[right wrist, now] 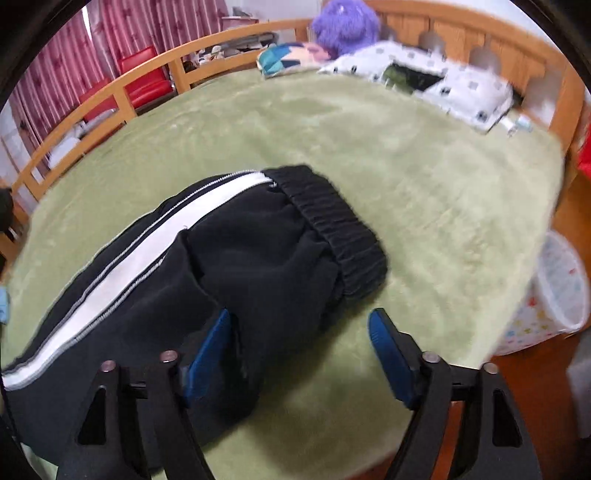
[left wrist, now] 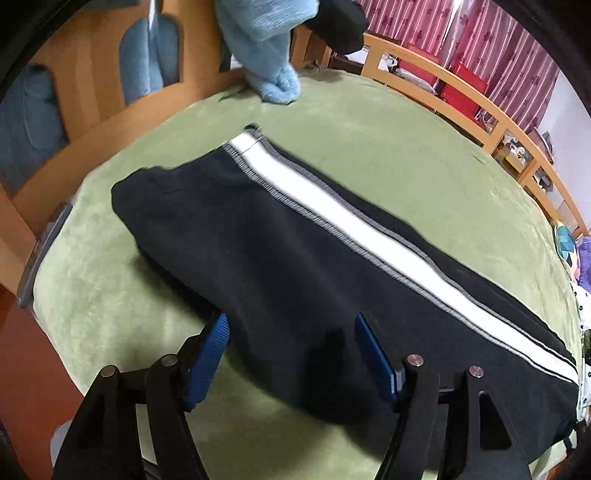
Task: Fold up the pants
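Black pants (left wrist: 277, 240) with a white side stripe (left wrist: 332, 206) lie flat on a green blanket (left wrist: 406, 155), the legs laid one on the other. In the left wrist view my left gripper (left wrist: 292, 317) hovers open over the near edge of the legs, its blue pads (left wrist: 208, 354) pressing on nothing. In the right wrist view the same pants (right wrist: 258, 251) end in a ribbed waistband (right wrist: 332, 218). There my right gripper (right wrist: 299, 314) stands wide open over the seat end, one pad (right wrist: 210, 350) above cloth and the other above the blanket (right wrist: 424, 184).
A wooden bed rail (left wrist: 461, 96) runs round the far side. A light blue garment (left wrist: 266, 55) hangs at the top left. A spotted pillow (right wrist: 454, 85) and purple plush (right wrist: 347, 26) lie at the headboard. Red chairs (right wrist: 144, 74) and a patterned basket (right wrist: 554, 291) stand off the bed.
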Motion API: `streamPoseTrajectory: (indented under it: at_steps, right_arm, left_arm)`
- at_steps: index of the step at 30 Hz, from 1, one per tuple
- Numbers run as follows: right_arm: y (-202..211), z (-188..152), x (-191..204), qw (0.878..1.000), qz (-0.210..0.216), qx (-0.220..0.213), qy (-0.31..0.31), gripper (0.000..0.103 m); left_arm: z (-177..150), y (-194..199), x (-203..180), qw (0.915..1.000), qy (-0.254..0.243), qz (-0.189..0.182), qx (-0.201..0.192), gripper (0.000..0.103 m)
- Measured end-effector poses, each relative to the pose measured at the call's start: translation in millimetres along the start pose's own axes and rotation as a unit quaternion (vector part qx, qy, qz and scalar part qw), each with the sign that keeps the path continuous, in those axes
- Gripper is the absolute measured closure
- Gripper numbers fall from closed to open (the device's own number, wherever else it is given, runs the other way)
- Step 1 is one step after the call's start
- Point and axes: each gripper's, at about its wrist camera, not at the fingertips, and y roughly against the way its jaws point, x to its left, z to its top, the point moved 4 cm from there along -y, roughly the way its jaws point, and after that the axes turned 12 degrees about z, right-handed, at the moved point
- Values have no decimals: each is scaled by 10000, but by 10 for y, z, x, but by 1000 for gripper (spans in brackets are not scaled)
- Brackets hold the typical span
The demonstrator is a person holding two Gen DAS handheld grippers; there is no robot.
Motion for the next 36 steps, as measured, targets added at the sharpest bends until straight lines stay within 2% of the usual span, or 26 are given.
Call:
streamPoseTrajectory:
  at_steps: [2, 3, 4, 6, 8, 10, 11, 12, 15, 20, 24, 29, 36]
  right_arm:
    - [-123, 32, -51, 9990, 329, -34, -292, 17]
    - [-195, 47, -78, 9978, 494, -15, -444, 12]
    - [-274, 68, -104, 9968, 530, -29, -599, 5]
    - [-396, 115, -151, 9955, 509, -74, -793, 1]
    - [-532, 170, -223, 9919, 722, -64, -1045, 1]
    - [-726, 193, -334, 9820, 1114, 147, -1521, 3]
    - [-763, 212, -381, 9793, 1153, 92, -1663, 3]
    - [-744, 244, -373, 9803, 1088, -41, -1649, 6]
    - [-719, 283, -299, 9904, 646, -161, -1212, 28]
    - [-664, 266, -311, 9916, 678, -261, -1068, 42]
    - [-553, 282, -225, 9951, 552, -525, -623, 57]
    - [-319, 356, -35, 9956, 431, -830, -101, 63]
    - [-157, 485, 16, 9929, 575, -1033, 100, 65]
  left_arm:
    - [41, 51, -119, 10000, 10, -47, -44, 35]
    - [43, 75, -176, 9999, 0, -130, -27, 34]
    - [38, 96, -226, 9998, -16, -206, 1, 34]
    - [24, 134, -313, 9997, -66, -248, -14, 34]
    - [3, 162, -393, 9997, -158, -200, -40, 34]
    - [-8, 168, -468, 9995, -212, -211, -30, 34]
    - [-22, 175, -497, 9995, -221, -213, -18, 34]
    - [-24, 174, -530, 9995, -231, -206, -3, 35]
    - [-33, 185, -641, 9992, -312, -242, 5, 35]
    - [-82, 241, -836, 9982, -518, -295, -13, 34]
    - [-86, 288, -926, 9974, -647, -315, -63, 34]
    - [-73, 364, -967, 9974, -617, -364, -123, 34]
    - [-87, 416, -971, 9971, -618, -427, -155, 34]
